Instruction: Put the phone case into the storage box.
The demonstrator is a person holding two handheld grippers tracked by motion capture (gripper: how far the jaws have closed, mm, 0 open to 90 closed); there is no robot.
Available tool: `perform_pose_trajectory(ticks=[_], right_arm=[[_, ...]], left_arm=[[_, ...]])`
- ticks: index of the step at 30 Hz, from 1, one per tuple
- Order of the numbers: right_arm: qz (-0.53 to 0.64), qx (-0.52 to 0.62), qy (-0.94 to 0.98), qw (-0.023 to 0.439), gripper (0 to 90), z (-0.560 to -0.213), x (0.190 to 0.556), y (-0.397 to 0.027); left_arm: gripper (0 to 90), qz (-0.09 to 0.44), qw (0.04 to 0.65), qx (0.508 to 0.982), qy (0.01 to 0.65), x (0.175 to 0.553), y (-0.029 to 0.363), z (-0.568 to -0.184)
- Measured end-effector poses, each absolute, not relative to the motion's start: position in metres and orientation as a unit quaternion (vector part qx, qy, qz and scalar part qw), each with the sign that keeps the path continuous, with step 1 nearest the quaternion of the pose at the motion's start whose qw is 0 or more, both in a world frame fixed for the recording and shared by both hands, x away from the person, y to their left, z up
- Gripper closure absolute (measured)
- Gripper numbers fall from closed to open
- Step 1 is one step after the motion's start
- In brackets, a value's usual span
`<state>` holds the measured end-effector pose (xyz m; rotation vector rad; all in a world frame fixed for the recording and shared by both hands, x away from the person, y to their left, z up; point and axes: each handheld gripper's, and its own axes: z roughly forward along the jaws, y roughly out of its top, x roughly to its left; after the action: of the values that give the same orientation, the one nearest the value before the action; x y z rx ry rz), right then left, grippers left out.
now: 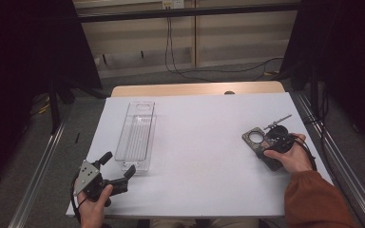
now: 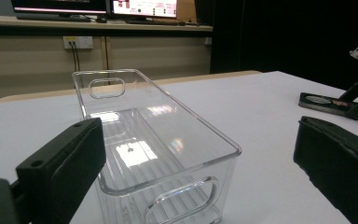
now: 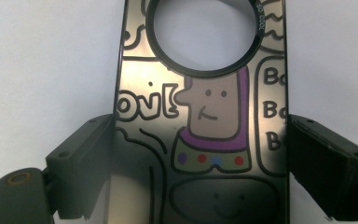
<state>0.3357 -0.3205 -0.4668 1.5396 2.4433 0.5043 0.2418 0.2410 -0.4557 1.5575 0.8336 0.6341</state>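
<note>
Lying flat near the right edge of the white tabletop [image 1: 204,156]: a dark phone case [image 3: 200,140] with cartoon print and a round camera ring, straddled by the right gripper [image 3: 198,158], jaws either side of its long edges, pads at or just off them, firm contact not confirmed. Resting near the front-left corner: left gripper [image 2: 200,158], jaws spread and empty, aimed at the clear plastic bin [image 2: 154,140] just ahead. Judged risk: thin, glossy case slipping or tilting from an edge pinch on lifting.
</note>
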Motion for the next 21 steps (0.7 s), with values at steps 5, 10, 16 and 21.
perform_pose_trajectory(ticks=[5,10,16,21], right_arm=[[0.174,0.524,0.828,0.103,12.0,-0.466,0.336,-0.321],[0.172,0.522,0.829,0.104,12.1,-0.465,0.335,-0.320],[0.184,0.514,0.830,0.113,12.1,-0.461,0.334,-0.322],[0.202,0.516,0.824,0.119,12.2,-0.455,0.332,-0.324]], left_arm=[[2.4,0.274,0.589,0.670,0.359,0.242,0.241,-0.456],[2.4,0.274,0.591,0.667,0.361,0.241,0.241,-0.456],[2.4,0.273,0.593,0.666,0.360,0.241,0.242,-0.456],[2.4,0.275,0.592,0.667,0.359,0.241,0.242,-0.455]])
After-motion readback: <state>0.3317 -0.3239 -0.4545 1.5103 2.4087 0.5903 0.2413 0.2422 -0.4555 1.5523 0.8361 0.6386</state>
